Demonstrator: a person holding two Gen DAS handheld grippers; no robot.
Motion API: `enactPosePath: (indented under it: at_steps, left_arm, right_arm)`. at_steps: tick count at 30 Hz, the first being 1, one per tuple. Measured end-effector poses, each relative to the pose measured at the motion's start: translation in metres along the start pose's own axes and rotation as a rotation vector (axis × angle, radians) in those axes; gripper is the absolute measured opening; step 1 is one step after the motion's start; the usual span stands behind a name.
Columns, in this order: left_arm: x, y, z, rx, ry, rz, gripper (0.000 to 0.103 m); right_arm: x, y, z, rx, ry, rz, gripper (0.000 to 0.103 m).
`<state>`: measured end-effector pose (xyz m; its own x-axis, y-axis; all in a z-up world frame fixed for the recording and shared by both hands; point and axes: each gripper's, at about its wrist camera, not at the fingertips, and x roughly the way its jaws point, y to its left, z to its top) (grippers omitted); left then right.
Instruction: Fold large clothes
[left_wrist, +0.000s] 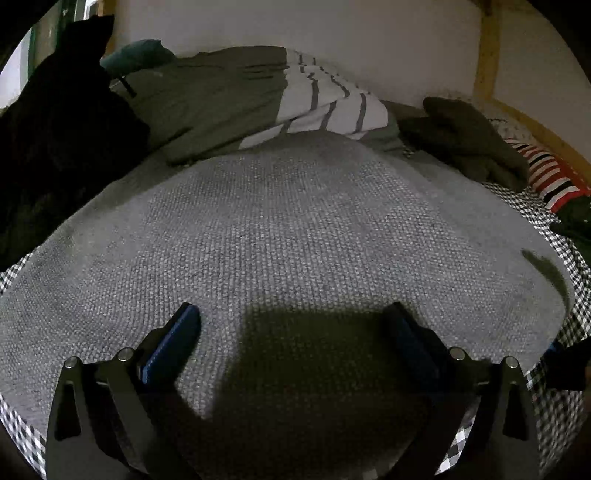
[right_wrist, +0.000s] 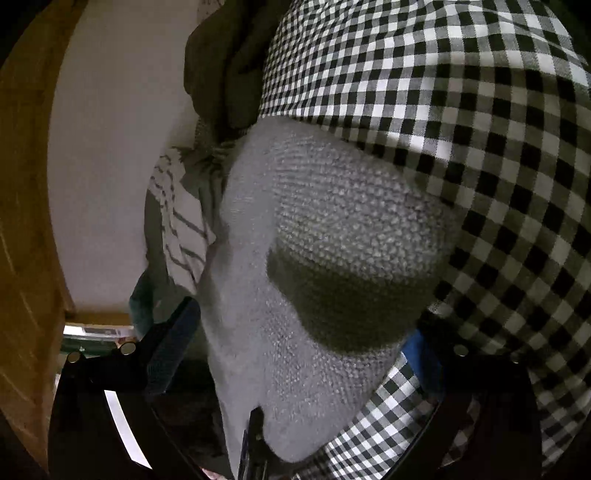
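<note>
A grey, coarsely knitted garment (left_wrist: 295, 229) is spread flat and wide over a black-and-white checked sheet (right_wrist: 480, 147). The left gripper (left_wrist: 291, 317) is held open above it, holding nothing. The right gripper (right_wrist: 303, 321) is seen spread apart at the garment's thick, rounded edge.

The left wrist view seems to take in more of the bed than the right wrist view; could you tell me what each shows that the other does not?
Only the left wrist view shows the black garment, the red striped cloth and the open left gripper over flat knit. Only the right wrist view shows the open right gripper at the knit's edge. Both show the grey knit garment, checked sheet, grey-striped white cloth and wooden frame.
</note>
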<state>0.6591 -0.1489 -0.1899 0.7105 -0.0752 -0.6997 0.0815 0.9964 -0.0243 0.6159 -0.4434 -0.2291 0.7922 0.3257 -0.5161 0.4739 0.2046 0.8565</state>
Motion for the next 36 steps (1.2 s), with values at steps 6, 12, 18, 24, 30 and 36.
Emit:
enactPosePath:
  at_steps: [6,12,18,24,30,36]
  left_arm:
    - [-0.001,0.001,0.000,0.000,0.001,0.000,0.099]
    - [-0.001,0.001,0.001,0.000,0.006,-0.002,0.099]
    - [0.000,0.005,0.005,-0.007,0.022,-0.021,0.099]
    - [-0.036,0.039,0.019,-0.040,-0.008,0.061,0.099]
    - [-0.006,0.065,0.006,0.003,0.092,0.080,0.099]
    - [-0.036,0.078,0.014,-0.037,0.019,0.138,0.099]
  right_arm:
    - [-0.014,-0.028,0.000,0.031,0.033,0.004,0.033]
    - [-0.020,-0.012,0.001,-0.055,0.025,0.129,0.027]
    - [-0.030,0.049,-0.016,-0.332,0.005,0.221,0.026]
    - [-0.031,0.091,-0.035,-0.535,-0.002,0.246,0.026]
    - [-0.027,0.102,-0.041,-0.567,-0.025,0.229,0.026]
    - [-0.025,0.123,-0.054,-0.655,-0.035,0.215,0.026]
